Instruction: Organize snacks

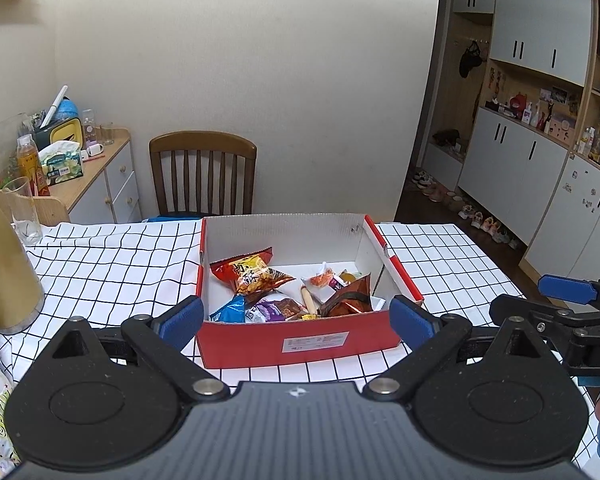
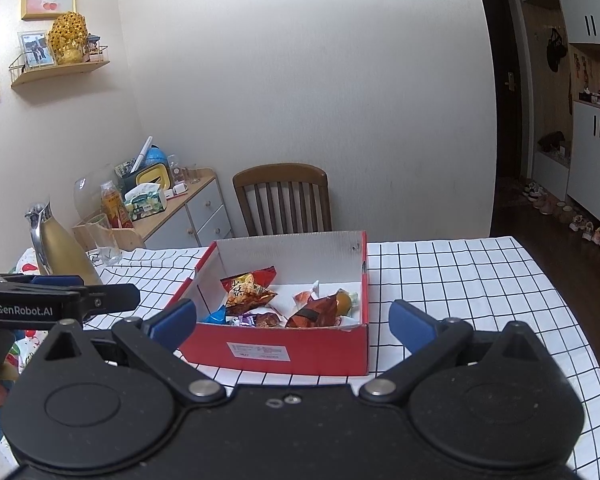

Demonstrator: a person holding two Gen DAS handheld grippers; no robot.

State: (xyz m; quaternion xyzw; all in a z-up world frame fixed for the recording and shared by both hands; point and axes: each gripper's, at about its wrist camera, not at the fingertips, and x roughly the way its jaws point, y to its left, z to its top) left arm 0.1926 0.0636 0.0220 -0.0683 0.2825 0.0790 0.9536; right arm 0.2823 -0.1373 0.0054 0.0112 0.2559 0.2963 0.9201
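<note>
Nearest the lens we log the left tongs (image 1: 296, 316), blue pads spread wide and grasping nothing, poised just short of the red box (image 1: 300, 342). The near wall of the box sits between the two pads without touching either. The right tongs (image 2: 292, 318) are likewise released and empty, pads flanking the near wall of the same box.

The red box stands on the worktop (image 1: 100, 264), which is covered in a white cloth with a black grid. Inside the box, all snacks lie loose:
- orange-red snack bag (image 1: 252, 270), toward the box's far left
- blue packet (image 1: 230, 310) against the near wall, left corner
- purple packet (image 1: 274, 310) beside it
- dark brown bag (image 1: 348, 298), near right
- small white-and-red wrapper (image 1: 320, 280) behind the brown bag

Left of the box we note a gold jug (image 1: 4, 264) and a clear glass (image 1: 22, 212). Beyond the box's far wall stands a wooden chair (image 1: 203, 172).

In the left view, the right tongs enter from the box's right side.
</note>
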